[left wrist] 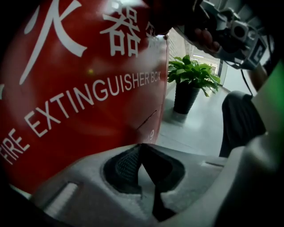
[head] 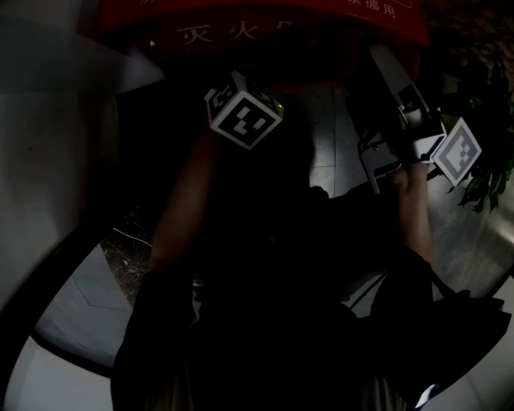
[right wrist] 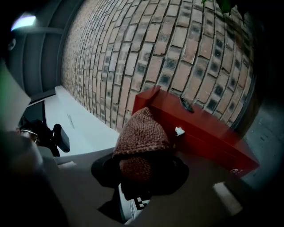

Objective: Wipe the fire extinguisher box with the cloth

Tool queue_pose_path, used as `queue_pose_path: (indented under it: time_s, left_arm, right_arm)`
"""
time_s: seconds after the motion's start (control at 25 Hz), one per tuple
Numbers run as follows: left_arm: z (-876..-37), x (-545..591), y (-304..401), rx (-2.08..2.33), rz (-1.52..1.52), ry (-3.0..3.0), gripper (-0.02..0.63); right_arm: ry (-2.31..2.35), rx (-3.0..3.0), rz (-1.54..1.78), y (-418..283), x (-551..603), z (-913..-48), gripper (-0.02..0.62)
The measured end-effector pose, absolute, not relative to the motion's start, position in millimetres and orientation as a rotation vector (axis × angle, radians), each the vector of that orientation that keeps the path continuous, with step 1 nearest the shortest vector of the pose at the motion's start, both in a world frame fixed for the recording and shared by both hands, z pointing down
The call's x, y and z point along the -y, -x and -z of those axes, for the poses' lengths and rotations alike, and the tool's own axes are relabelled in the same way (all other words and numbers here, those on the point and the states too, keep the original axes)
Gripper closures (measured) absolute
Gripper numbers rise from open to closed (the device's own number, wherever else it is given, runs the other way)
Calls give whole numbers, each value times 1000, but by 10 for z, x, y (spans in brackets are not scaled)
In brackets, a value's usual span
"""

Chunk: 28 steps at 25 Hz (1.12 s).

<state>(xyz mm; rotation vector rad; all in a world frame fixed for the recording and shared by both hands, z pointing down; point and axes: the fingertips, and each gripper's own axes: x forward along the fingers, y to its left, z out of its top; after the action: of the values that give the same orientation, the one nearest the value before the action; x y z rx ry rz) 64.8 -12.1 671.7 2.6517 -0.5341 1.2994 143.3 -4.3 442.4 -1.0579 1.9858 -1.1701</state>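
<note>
Head view: a person is standing over the red fire extinguisher box (head: 321, 20), which is sitting at the far edge of a very dark frame. The left gripper (head: 241, 104) is hanging just near of the box front. The right gripper (head: 389, 76) is reaching toward the box's right end, beside a potted plant (head: 482, 104).

Left gripper view: the lettered front panel is filling the left of the picture, close to the gripper. The jaws are resting together, with nothing between them.

Right gripper view: the jaws are clamping a brown knitted cloth (right wrist: 142, 133), which is bunching up above them. The box top is lying just beyond it against a brick wall (right wrist: 177, 53). A small white scrap (right wrist: 179, 131) and a dark object (right wrist: 186, 105) are sitting on the box. Whether the cloth is touching the box cannot be told.

The wiping appears to be only starting. The next move is likely calling for pressing the cloth flat onto the red surface and sweeping along it.
</note>
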Motion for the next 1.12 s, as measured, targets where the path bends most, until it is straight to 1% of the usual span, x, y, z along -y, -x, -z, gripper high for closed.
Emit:
queue_pose_path:
  time_s: [0.12, 0.2, 0.32, 0.48, 0.64, 0.84, 1.12]
  left_arm:
    - [-6719, 127, -572, 547, -1296, -2630, 603]
    - [-6781, 158, -452, 574, -1325, -2579, 603]
    - [-6875, 249, -299, 625, -1365, -2499, 603]
    - [-6919, 266, -261, 634, -1352, -2455, 603]
    - [-7030, 245, -236, 623, -1441, -2441, 603]
    - [-7007, 203, -284, 600, -1429, -2437, 603]
    - [-7057, 72, -247, 520, -1495, -2405, 603]
  right_arm:
    - [1054, -2019, 1217, -1310, -42, -4592, 472]
    - [1066, -2011, 1291, -1249, -100, -4894, 472]
    - [1118, -1999, 1423, -1192, -122, -5508, 472]
    - [1203, -2070, 1555, -1045, -143, -6347, 472]
    - [1413, -2050, 1778, -1012, -317, -7171, 472]
    - [1515, -2165, 1857, -937, -332, -7709, 472]
    - [1538, -2125, 1932, -851, -228, -8352, 471]
